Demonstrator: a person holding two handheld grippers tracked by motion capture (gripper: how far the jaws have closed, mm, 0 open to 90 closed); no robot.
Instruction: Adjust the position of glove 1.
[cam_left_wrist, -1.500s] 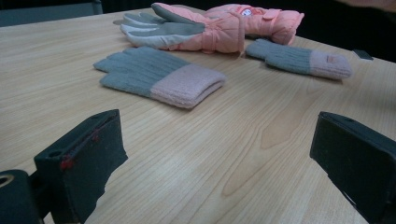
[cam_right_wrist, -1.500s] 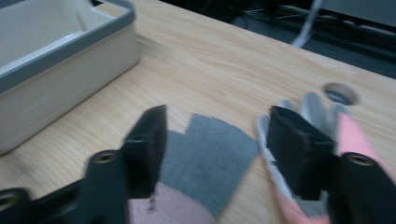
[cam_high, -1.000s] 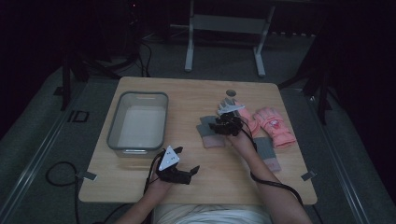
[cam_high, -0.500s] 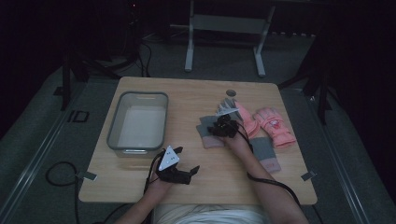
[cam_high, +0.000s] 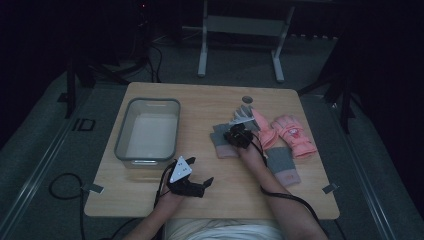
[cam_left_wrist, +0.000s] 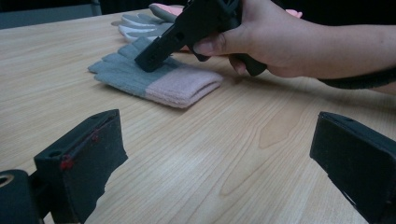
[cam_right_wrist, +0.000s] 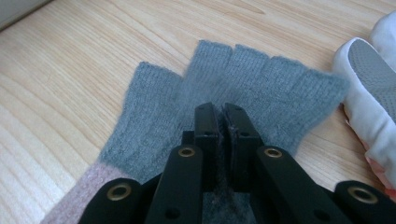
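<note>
From the high view, the right claw is pressing down on a grey fingerless glove lying flat on the counter, at nine o'clock from the pink gloves. From the left gripper view, the left claw is gaping wide, holding nothing; the glove's pink cuff is facing it. From the right gripper view, the right claw's jaws, having just been closing, are pinching the glove's knit.

The bin lies left of the fingerless glove, other gloves seemingly right.
</note>
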